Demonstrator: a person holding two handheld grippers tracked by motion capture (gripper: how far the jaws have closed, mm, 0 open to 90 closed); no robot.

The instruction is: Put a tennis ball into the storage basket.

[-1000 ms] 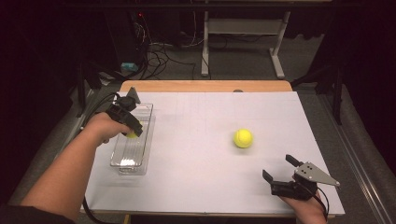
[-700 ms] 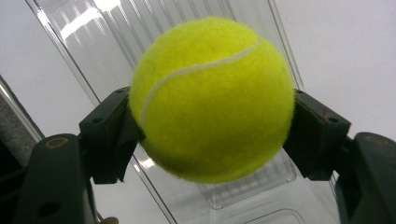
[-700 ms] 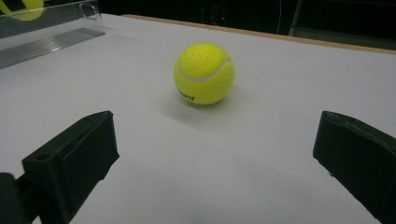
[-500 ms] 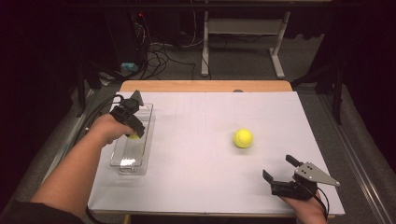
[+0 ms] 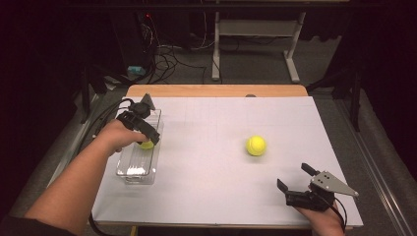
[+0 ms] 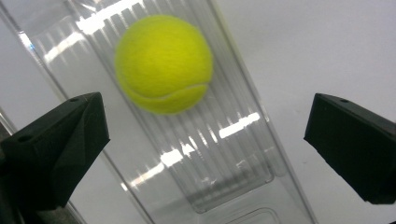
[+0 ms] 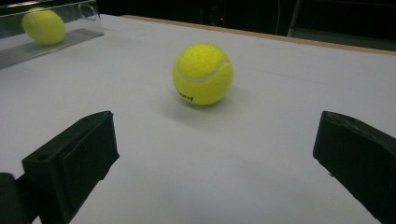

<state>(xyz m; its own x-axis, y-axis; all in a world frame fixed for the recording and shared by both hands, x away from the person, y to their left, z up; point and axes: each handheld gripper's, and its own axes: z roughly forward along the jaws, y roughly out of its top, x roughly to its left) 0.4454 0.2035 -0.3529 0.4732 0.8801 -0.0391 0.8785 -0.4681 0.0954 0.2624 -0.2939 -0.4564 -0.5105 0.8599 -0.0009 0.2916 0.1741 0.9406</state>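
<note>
The left gripper (image 5: 142, 129) is held over a clear plastic tray (image 5: 129, 167) at the left side of the white surface (image 5: 206, 196), and its fingers (image 6: 56, 144) are spread wide with nothing gripped between them. Inside the tray, a yellow tennis ball (image 6: 163, 63) is seen lying loose on the ribbed clear floor, ahead of the fingers and touched by neither; in the high view it is glimpsed just under the gripper (image 5: 146, 144). Over on the right, the right gripper (image 5: 297, 183) is held low near the front edge of the surface, with its grey three-cornered plate (image 5: 333, 183) on top, and its fingers (image 7: 70, 165) are likewise opened wide and empty. A second tennis ball (image 5: 256, 145) is found resting on the open surface, well apart from the tray and some way ahead of the right gripper, in line with the gap between its fingers. Dark printed lettering is seen low on this ball, too small to be read.
</note>
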